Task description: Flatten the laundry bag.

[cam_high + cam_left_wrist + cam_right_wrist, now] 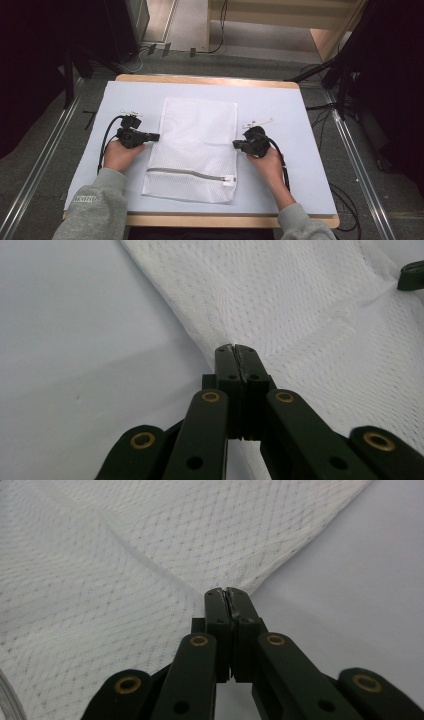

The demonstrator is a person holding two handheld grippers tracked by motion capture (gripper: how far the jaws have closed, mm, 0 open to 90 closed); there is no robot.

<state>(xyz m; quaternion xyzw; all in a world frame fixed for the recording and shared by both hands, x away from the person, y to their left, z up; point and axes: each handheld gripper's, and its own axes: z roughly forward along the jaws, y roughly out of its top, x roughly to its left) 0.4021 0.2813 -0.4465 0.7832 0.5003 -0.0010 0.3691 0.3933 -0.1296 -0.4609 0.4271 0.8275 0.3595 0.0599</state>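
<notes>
White mesh laundry bag (192,150): laid flat at mid-table (300,165), zipper end nearest the person. Left edge is pinched by the closed left gripper (156,136); right edge is pinched by the closed right gripper (235,144). Bag spans between both.

Grey sleeves (95,205), black cabled grippers

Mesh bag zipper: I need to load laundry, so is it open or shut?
Shut. The zipper runs closed across the mesh bag, with its pull at the right end and no gap showing.
</notes>
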